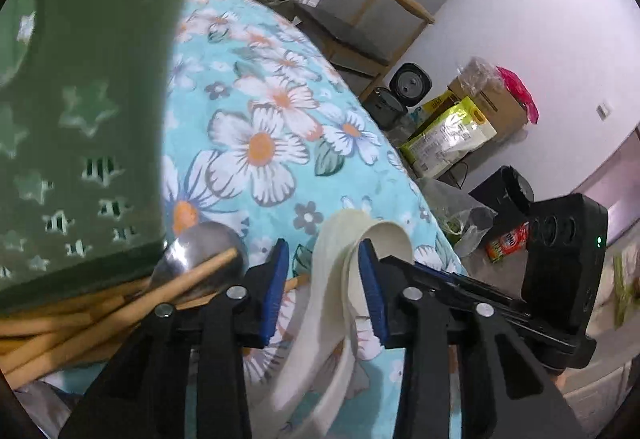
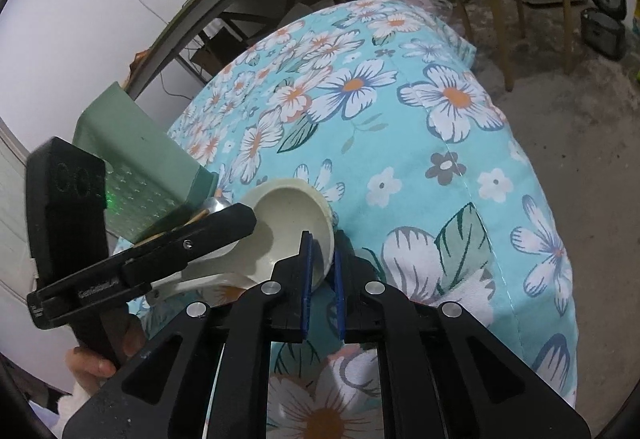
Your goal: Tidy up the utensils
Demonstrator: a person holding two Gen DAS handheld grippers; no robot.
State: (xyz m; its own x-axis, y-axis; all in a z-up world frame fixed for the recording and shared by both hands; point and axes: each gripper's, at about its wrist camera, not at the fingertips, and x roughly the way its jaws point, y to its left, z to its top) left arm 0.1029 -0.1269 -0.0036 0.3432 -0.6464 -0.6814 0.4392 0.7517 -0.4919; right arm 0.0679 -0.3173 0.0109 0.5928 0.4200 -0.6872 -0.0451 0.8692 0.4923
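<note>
Left wrist view, from nine o'clock round to three o'clock. A green perforated holder with star cut-outs fills the nine o'clock side. Beneath its lower edge lie wooden chopsticks and the bowl of a metal spoon. At six o'clock the left gripper straddles the handle of a cream ceramic spoon; its blue pads stand apart, the right pad against the handle and the left pad clear of it. At three o'clock the right gripper's body enters the frame. The floral tablecloth runs from the centre toward twelve o'clock.

Right wrist view. At nine o'clock the left gripper reaches over the cream spoon's handle, with the same green holder behind it at ten o'clock. The person's hand shows at seven o'clock. At six o'clock the right gripper has its jaws drawn nearly together, clamped on the rim of the cream spoon's bowl. The spoon sits just above the tablecloth, beside the holder's open end.
</note>
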